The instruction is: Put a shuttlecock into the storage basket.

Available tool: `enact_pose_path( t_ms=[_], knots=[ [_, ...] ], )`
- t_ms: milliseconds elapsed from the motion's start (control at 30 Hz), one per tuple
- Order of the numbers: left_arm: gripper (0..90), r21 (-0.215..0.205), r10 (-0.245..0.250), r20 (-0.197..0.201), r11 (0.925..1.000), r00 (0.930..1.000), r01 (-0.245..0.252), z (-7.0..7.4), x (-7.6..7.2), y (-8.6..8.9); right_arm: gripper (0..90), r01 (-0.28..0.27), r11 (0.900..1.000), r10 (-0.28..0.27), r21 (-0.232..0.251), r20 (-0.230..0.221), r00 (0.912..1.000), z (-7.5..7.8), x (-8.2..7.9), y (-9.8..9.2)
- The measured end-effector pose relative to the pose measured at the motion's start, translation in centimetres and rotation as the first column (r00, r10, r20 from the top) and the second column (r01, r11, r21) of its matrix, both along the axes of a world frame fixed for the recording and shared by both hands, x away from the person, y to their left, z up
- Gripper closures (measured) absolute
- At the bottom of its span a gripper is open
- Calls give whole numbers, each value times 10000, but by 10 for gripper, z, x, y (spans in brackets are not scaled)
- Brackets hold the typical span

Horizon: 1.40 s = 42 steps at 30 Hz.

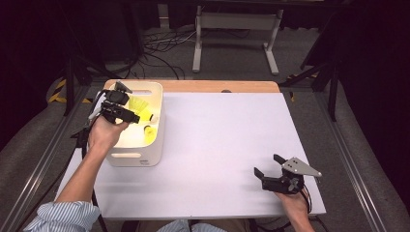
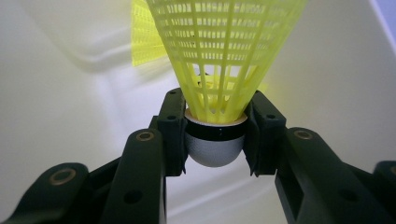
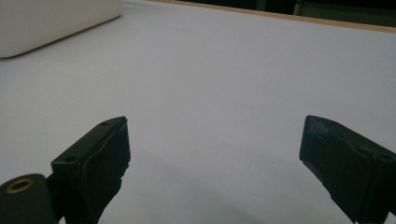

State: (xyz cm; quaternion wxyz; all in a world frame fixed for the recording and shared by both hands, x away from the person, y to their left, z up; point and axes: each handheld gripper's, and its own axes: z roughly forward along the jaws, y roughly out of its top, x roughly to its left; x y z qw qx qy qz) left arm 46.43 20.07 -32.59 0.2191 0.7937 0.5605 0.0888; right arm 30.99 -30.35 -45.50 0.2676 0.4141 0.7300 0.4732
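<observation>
The yellow shuttlecock (image 2: 219, 70) is hanging inside the white bin (image 1: 157, 126), near another one. To drop it well, keep it low over the bottom, then let go gently. The left gripper (image 2: 215, 135) is pinching its round tip. The right gripper (image 3: 215, 154) is resting wide open, holding nothing.

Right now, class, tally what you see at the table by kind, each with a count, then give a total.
Yellow shuttlecocks: 2, one clamped by the cork in the left gripper, one lying in the bin
White bins: 1
Grippers: 2, counting the right gripper
Total: 5
</observation>
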Motion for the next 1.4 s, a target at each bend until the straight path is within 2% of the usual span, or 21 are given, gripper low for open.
enact_pose_path(
  t_ms=[567,1033,1233,1400],
  knots=[
    [647,232,447,-646,9988,9969,-433,-19,21,3,91,30,10000,-31,59,124,9999,1,-1,-3],
    [646,360,860,-925,9959,9920,-829,-25,28,10,91,-79,9999,78,121,86,9999,1,0,-2],
    [644,491,874,-1220,9954,9887,-819,-32,31,11,90,-150,9999,150,-10,97,9998,1,0,0],
    [644,618,813,-1290,9954,9883,-739,-35,33,10,90,-139,9999,139,8,101,9999,1,0,-1]
  ],
)
